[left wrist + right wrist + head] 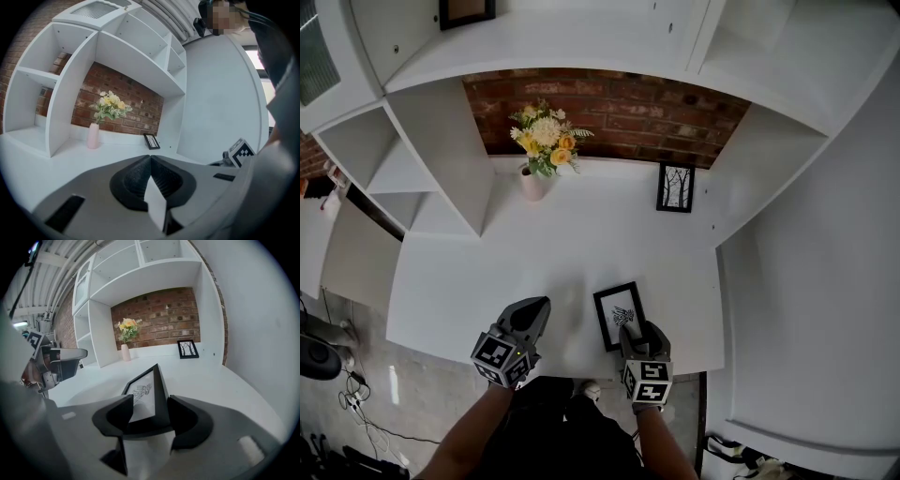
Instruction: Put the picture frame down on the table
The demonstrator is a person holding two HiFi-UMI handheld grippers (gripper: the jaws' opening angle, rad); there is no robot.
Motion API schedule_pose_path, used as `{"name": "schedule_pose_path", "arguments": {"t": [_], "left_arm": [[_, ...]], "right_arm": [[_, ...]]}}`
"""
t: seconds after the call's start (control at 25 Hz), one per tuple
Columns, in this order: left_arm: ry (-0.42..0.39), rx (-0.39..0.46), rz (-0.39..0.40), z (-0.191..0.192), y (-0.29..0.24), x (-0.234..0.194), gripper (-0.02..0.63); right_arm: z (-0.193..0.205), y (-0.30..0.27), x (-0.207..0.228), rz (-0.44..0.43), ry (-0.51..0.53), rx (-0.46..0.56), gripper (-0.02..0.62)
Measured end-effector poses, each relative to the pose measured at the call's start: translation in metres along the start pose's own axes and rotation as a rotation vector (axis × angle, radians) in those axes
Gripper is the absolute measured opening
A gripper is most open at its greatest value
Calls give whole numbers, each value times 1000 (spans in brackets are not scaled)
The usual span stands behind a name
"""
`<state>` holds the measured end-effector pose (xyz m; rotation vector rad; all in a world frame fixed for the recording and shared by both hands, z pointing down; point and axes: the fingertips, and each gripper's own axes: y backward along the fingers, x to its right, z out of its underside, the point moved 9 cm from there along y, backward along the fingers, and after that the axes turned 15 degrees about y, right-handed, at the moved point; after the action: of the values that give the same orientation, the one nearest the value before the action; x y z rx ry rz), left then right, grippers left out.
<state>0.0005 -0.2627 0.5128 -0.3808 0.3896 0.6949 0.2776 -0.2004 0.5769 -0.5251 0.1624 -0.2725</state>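
White tabletop (478, 281) bears the picture frame (618, 314). Right tongs (636, 328) stand open around its near edge; left tongs (538, 306) are closed.

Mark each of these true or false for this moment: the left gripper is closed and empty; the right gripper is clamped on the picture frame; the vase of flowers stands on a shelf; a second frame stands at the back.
1. The left gripper is closed and empty. True.
2. The right gripper is clamped on the picture frame. False: its jaws stand apart, with the near end of the frame between them and the pads not pressing on it.
3. The vase of flowers stands on a shelf. False: it stands on the table, close to the brick wall.
4. A second frame stands at the back of the table. True.
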Motion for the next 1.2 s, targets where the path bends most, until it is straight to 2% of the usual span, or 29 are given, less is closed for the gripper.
{"name": "schedule_pose_path", "arguments": {"t": [0.36,0.84,1.2], "left_arm": [[4,13,-12,-3,1,-4,1],[5,27,-28,-5,4,-6,2],[10,24,-29,-5,4,-4,2]], "right_arm": [[7,-11,-4,-25,-26,-56,250],[1,-17,-8,-66,-9,-104,261],[2,-19,-6,-67,-15,-83,261]]}}
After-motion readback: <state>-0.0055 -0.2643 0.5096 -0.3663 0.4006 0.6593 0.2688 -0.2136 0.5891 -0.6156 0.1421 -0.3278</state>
